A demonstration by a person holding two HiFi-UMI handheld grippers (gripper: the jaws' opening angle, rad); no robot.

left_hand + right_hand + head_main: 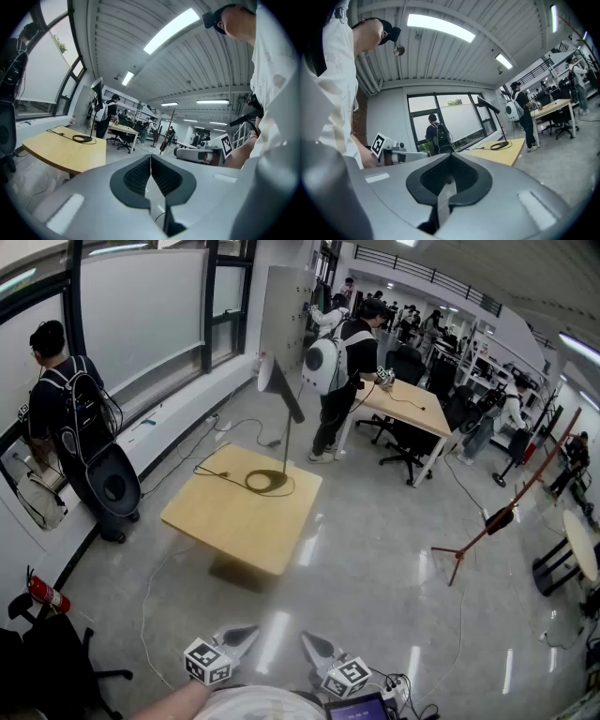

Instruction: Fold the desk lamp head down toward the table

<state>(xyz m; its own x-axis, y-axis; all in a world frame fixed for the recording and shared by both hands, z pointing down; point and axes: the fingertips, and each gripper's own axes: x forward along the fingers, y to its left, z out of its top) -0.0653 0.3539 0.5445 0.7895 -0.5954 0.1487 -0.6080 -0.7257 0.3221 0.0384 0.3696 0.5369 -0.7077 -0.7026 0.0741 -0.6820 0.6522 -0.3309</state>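
A desk lamp (281, 404) stands upright on a light wooden table (234, 517), its round black base (267, 481) near the far edge and its head (266, 371) raised and tilted. It shows small in the left gripper view as the lamp (93, 112) and in the right gripper view as the lamp (494, 117). My left gripper (246, 638) and right gripper (311, 645) are held close to my body at the bottom of the head view, well short of the table. Both are shut with nothing between their jaws.
A black cord (216, 470) runs from the lamp base over the table and down to the floor. A person with a backpack (70, 427) stands at the window on the left. Another person (342, 371) stands by a desk (403, 409) behind. A red tripod stand (497, 517) is at right.
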